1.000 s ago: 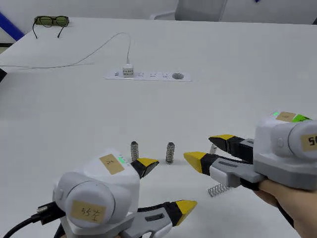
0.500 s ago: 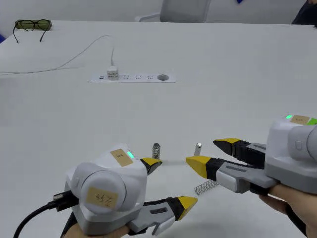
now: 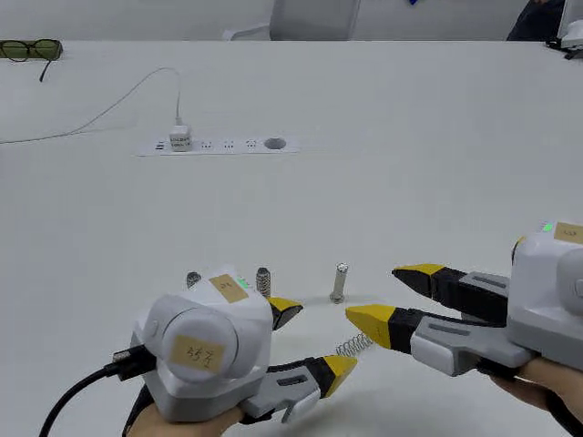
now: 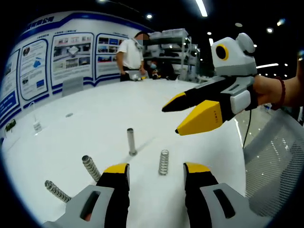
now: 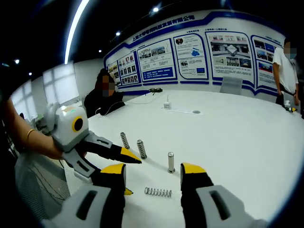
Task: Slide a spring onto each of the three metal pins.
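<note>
1. The loose steel coil spring (image 5: 158, 192) lies flat on the white tabletop (image 3: 437, 164). It sits just ahead of the right gripper (image 5: 153, 170), inside the gap line of its yellow-tipped fingers, and nothing touches it.
2. The bare upright metal pin (image 5: 171, 162) stands just beyond the spring, also within that gap line.
3. The nearer spring-covered pin (image 4: 90, 167) and the farther spring-covered pin (image 4: 57, 191) stand off to the outer side of the left gripper (image 4: 156, 168). By my read two of three are done.
4. Both grippers have their fingers apart and are holding nothing. The loose spring also lies just ahead between the left fingers, so either gripper could take it.
5. My read of the step in hand is to pick up the last spring. Bring the fingers right down to the tabletop and pinch across the coils near one end.
6. Pinch lightly, because the coils look easy to crush and the spring will probably roll if nudged.
7. Leave the far end free with its bore open. Tilt the spring upright and line its axis up with the pin before lowering.
8. Keep the idle gripper clear of the bare pin, since the fingertips are crowded there.
</note>
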